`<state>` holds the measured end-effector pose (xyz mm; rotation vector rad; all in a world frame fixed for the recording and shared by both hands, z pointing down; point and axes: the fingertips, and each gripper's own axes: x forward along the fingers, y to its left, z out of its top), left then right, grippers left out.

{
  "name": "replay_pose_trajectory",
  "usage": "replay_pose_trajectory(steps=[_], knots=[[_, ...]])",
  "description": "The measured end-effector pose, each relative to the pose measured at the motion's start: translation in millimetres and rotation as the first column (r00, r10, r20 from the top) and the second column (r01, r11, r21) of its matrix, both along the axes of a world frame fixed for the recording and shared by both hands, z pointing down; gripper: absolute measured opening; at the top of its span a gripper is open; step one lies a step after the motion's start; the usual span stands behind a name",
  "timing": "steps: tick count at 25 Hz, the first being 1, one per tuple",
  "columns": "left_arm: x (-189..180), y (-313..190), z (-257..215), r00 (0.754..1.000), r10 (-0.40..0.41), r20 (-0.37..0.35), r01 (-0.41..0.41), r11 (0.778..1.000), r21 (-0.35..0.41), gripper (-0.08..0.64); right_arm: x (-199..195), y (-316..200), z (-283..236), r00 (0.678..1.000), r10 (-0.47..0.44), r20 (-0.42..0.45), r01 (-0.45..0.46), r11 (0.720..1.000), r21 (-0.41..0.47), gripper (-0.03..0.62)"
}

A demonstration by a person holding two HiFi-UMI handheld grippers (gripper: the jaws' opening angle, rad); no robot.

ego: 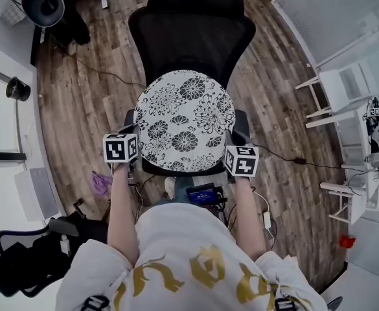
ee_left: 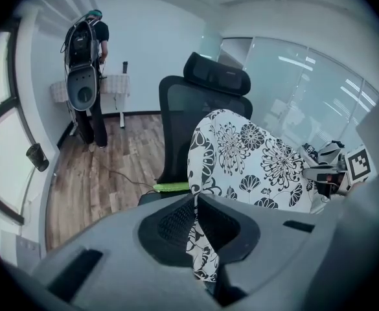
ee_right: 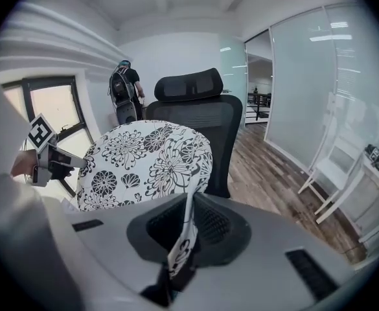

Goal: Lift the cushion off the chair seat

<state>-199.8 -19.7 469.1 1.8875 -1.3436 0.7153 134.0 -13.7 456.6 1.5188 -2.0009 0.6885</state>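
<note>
Head view: the floral cushion (ego: 184,118) hangs over the office chair (ego: 192,28) seat. The left tongs (ego: 136,149) and right tongs (ego: 230,149) are at its near corners. I can't tell whether the far edge has cleared. A cable (ego: 105,73) trails across the wood plank floor (ego: 79,102).

Left gripper view: tongs clenched on a thin fold of cushion fabric only. My worry is that the fold slips and that corner drops.

Right gripper view: same thin pinch. Uneven raising could swing the cushion into the backrest. Glass partition (ee_right: 319,76) at right, a person (ee_right: 126,89) well away.
</note>
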Motion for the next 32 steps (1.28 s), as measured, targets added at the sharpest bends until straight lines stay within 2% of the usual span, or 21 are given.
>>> replay_pose_trajectory(steps=[9,14,21,32], knots=[[-7.5,0.7,6.4,0.999,-0.039,-0.028,0.037,0.997,-0.069,0.020,5.2,5.4,1.7,1.000,0.018,-0.006,-0.018,1.000,0.002,0.028],[-5.0,0.7,2.1,1.000,-0.027,-0.016,0.026,0.998,-0.057,0.020,5.0,8.5,-1.9,1.000,0.021,-0.020,-0.021,1.000,0.014,0.026],[2.2,5.4,2.2,0.999,-0.010,-0.036,0.008,0.999,-0.048,0.020,3.7,11.0,-6.9,0.999,0.031,-0.030,-0.030,0.999,0.041,0.023],[3.6,9.0,3.7,0.999,-0.014,-0.049,0.011,0.998,-0.054,0.020,6.0,11.8,-5.1,0.999,0.024,-0.039,-0.022,0.999,0.037,0.021]])
